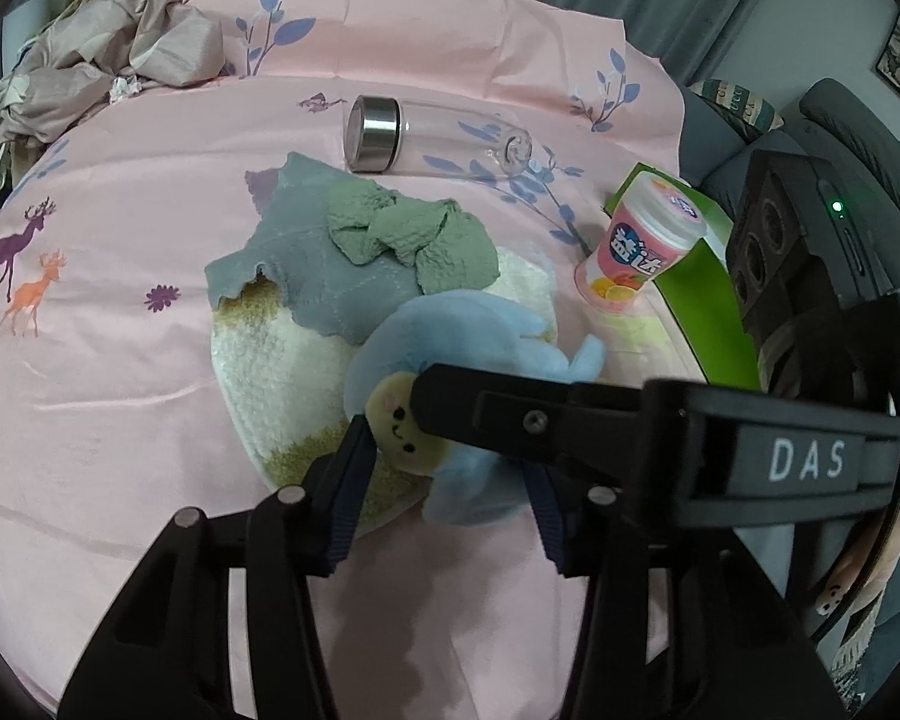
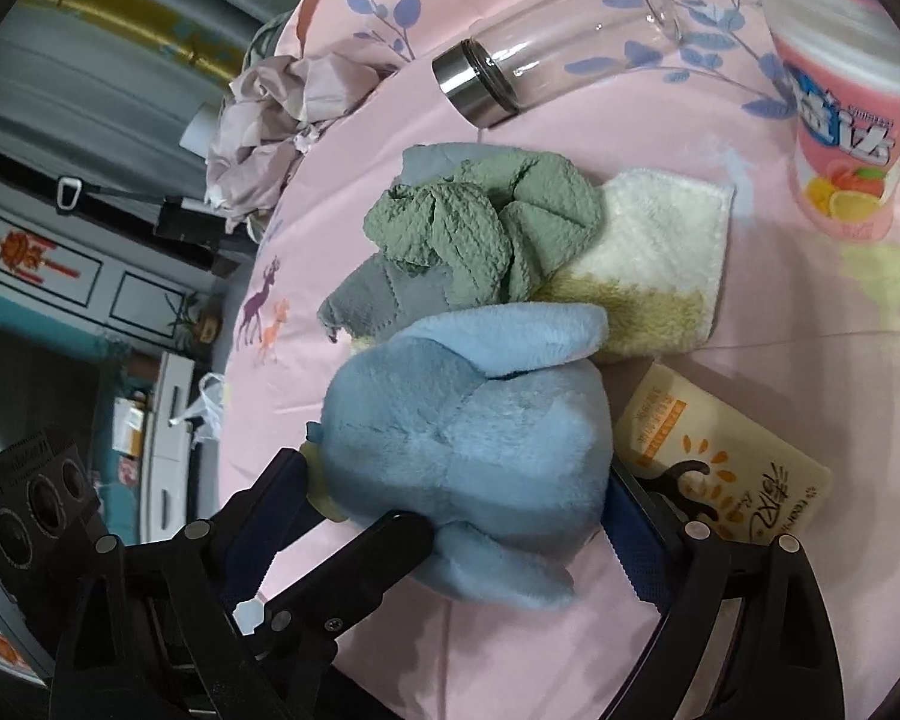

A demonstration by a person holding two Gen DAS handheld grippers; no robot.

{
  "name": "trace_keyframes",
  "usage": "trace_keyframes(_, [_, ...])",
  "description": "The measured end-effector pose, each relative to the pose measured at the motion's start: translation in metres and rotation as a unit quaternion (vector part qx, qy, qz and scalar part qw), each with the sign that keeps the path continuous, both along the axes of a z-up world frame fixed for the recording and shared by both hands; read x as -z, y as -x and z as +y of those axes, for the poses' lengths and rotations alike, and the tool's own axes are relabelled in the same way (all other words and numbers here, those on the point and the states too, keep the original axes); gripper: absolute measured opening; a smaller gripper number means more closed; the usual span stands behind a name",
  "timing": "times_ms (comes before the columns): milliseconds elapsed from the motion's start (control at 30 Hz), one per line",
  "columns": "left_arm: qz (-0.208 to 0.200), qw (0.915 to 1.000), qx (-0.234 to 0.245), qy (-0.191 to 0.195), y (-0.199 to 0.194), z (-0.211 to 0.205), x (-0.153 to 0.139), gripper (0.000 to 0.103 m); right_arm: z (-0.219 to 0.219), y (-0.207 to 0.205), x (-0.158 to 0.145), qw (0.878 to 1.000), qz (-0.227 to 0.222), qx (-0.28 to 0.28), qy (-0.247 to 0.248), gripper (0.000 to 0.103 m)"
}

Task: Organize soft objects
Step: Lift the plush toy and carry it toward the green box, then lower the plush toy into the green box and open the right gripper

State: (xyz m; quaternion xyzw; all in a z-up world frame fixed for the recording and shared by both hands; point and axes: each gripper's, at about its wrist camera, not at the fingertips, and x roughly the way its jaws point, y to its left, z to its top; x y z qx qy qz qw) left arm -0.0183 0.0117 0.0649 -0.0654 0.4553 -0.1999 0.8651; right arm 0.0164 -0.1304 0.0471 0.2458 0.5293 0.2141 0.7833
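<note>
Left gripper [image 1: 450, 498]: dark-padded fingers partly closed, one pad on the yellow face and the other against the blue body of the blue plush toy [image 1: 480, 330], toy clamped between them. Right gripper [image 2: 456, 504]: fingers spread wide yet pressed to both flanks of the same toy, gripping it across its back. Toy itself lying half on the near right edge of the cream towel [image 1: 270, 372], half on the pink printed sheet [image 1: 120, 420]. Remaining stock, placed against the cream towel, left to right: crumpled mauve fabric [image 1: 108, 30], well apart at the far left rear; grey cloth [image 1: 306, 264], draped over the towel's far left part, ragged edge showing; green crinkled cloth [image 1: 408, 234], bunched into a knot on top of the grey cloth and partly on the towel; clear glass bottle [image 1: 432, 138] with steel cap, on its side beyond the towel, not touching it; pink gum tub [image 1: 642, 240], upright to the right of the towel, near but apart; green box [image 1: 702, 300], just behind and beside the tub. Seen only from the right wrist: yellow printed packet [image 2: 720, 456], flat on the sheet just beside the towel's near corner, partly hidden by the right gripper's finger.
</note>
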Motion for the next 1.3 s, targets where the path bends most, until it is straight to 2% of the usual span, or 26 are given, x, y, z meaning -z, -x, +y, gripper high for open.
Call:
trace_keyframes(267, [-0.054,0.9983,-0.012,0.015,0.012,0.003,-0.025,0.045,0.003,0.014,-0.033,0.997,-0.071,-0.004,0.005,0.091])
trace_keyframes(467, [-0.116,0.993,-0.015,0.019,0.026,-0.001,-0.055,0.045,-0.003,0.026,-0.071,0.991,-0.134,-0.001,0.003,0.091])
trace_keyframes(667, [-0.184,0.9824,-0.006,0.029,0.036,-0.013,-0.1,0.045,-0.016,0.039,-0.128,0.979,-0.202,0.006,0.015,0.091])
trace_keyframes(800, [-0.229,0.9722,0.004,0.049,0.037,-0.03,-0.134,0.045,-0.034,0.045,-0.17,0.97,-0.242,0.024,0.023,0.091])
trace_keyframes(967, [-0.267,0.961,0.022,0.068,0.035,-0.053,-0.159,0.045,-0.064,0.053,-0.203,0.958,-0.282,0.05,0.034,0.091])
trace_keyframes(1100, [-0.281,0.9548,0.054,0.079,0.032,-0.078,-0.164,0.045,-0.09,0.064,-0.211,0.948,-0.304,0.078,0.051,0.091])
trace_keyframes(1300, [-0.26,0.9564,0.098,0.091,0.017,-0.125,-0.155,0.043,-0.141,0.067,-0.199,0.943,-0.293,0.141,0.07,0.09])
